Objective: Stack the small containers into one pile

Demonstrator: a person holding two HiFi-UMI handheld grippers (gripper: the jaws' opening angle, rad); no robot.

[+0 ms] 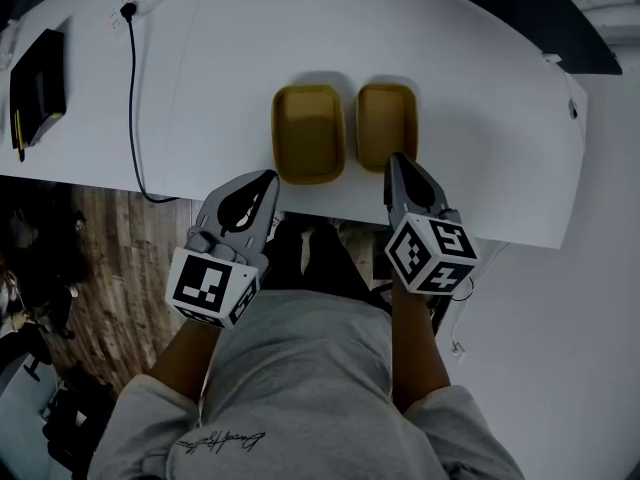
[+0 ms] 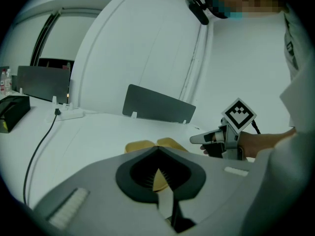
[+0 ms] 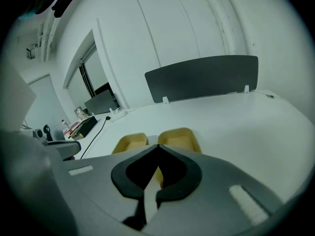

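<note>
Head view: left tool [image 1: 268,178] and right tool [image 1: 392,160] closed (both empty) near containers [image 1: 308,133] [image 1: 386,123].

Two small containers sit side by side on the white desk [image 1: 300,38], close to its near edge. Both are mustard-yellow and shallow, rectangular with rounded corners. They stand upright with their open tops facing up, and both look empty. The left container [image 1: 308,133] lies at the head view's left and looks a little wider there. The right container [image 1: 387,123] lies just beside it, long sides parallel, with a thin strip of desk showing between them. Neither rests in or on the other, so they are unstacked.
</note>
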